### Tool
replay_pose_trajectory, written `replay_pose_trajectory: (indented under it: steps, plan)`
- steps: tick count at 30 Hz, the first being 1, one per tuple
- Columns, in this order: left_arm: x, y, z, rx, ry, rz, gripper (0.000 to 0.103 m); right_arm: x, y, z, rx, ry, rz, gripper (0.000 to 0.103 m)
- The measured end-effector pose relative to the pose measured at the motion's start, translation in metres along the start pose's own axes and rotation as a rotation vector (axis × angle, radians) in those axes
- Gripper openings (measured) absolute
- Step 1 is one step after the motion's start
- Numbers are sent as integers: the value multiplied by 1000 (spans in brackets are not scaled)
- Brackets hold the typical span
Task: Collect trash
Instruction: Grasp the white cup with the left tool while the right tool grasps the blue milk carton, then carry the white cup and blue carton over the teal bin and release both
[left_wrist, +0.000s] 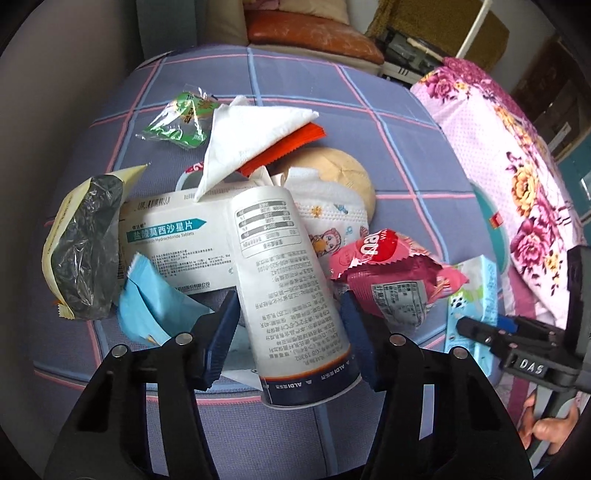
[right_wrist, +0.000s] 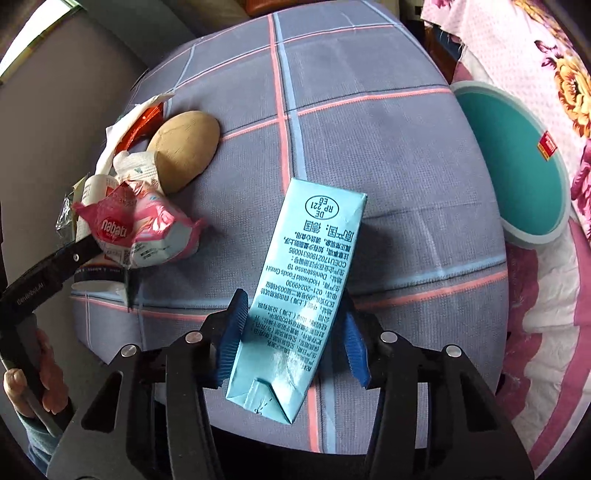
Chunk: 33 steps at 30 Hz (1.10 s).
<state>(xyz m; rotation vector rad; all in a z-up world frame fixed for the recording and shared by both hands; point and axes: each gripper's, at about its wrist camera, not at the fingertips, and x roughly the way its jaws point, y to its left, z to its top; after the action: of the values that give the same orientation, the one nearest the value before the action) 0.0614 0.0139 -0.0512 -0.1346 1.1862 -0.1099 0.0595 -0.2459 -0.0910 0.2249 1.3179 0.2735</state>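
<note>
Your left gripper (left_wrist: 290, 321) clamps the white printed cylindrical paper cup (left_wrist: 291, 291), near edge of the plaid cloth (left_wrist: 295, 74). Your right gripper (right_wrist: 293, 334) pinches the light-blue rectangular drink carton (right_wrist: 295, 295), right of the pink crinkled snack wrapper (right_wrist: 136, 232).

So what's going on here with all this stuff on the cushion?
A person is clearing trash off a plaid cushion with a handheld gripper in each hand. The left gripper has its blue pads on either side of a white ALDI cup lying in the pile of wrappers, tissue and a medicine box. The right gripper brackets a light blue carton lying apart from the pile. A teal bin waits at the cushion's right edge.
</note>
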Motion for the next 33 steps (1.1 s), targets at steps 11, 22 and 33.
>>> replay_pose_trajectory:
  steps: [11,22,33]
  plan:
    - [-24,1,8,-9,-89,8,50,-26,-21,7,0,-78,91,38]
    - [-66,-42,28,57,-203,-51,50,-76,-63,27,63,-231,139,38]
    - [-32,-175,56,274,-170,-127,50,-131,-146,35,180,-396,80,38]
